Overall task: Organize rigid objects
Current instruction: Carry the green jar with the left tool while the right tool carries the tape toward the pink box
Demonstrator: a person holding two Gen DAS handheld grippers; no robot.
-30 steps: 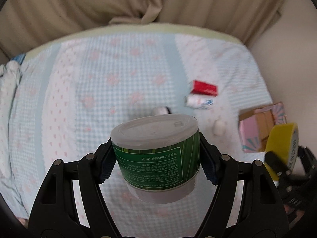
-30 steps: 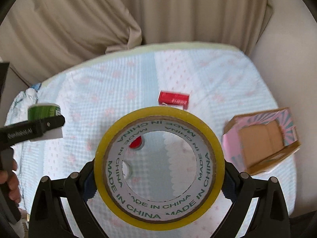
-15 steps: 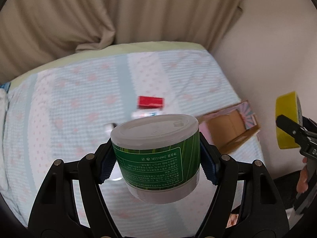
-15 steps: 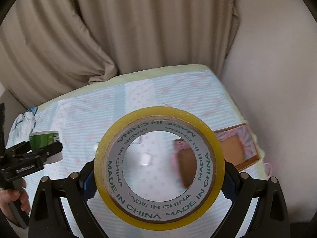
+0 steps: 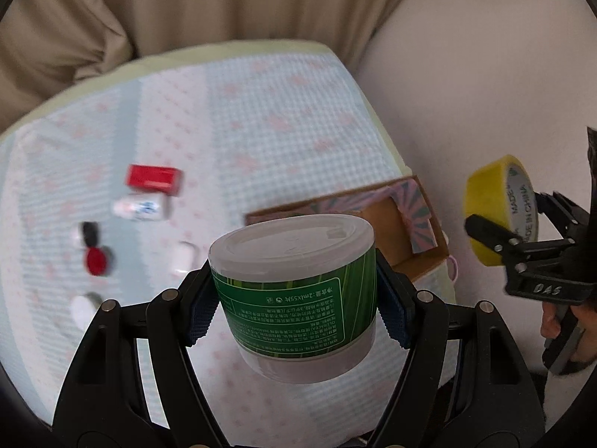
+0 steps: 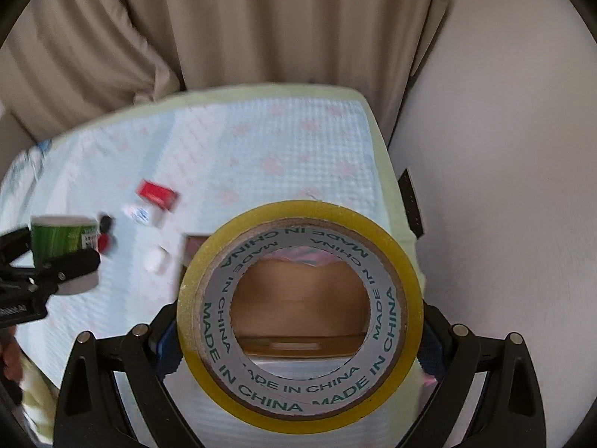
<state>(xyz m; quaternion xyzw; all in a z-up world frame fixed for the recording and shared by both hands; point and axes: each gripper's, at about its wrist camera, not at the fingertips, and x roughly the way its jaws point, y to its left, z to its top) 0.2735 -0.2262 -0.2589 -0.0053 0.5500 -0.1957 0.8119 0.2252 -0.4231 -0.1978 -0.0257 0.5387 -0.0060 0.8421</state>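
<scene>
Rigid objects, loose lot, on a bed with a pale blue-and-pink checked quilt [image 5: 261,119].

Item: round white plastic tub with a green printed label [image 5: 294,291], clamped at its sides between the blue pads of the left gripper [image 5: 298,317], held above the quilt; seen small at the left edge of the right wrist view [image 6: 61,239].

Item: roll of yellow packing tape on a grey card core printed "MADE IN CHINA" [image 6: 300,313], clamped edge to edge in the right gripper [image 6: 300,339], in the air; the brown inside of the box shows through its hole.

Item: open cardboard box with a pink striped outside [image 5: 414,220], at the right edge of the bed, near the white wall.

Items lying on the quilt, left of the box: flat red rectangular box [image 5: 155,179]; small white bottle with blue print [image 5: 140,207] just below it; small black cap [image 5: 89,233]; round red cap [image 5: 97,259]; two small white pieces, blurred.

Background: beige curtain [image 6: 261,37].
</scene>
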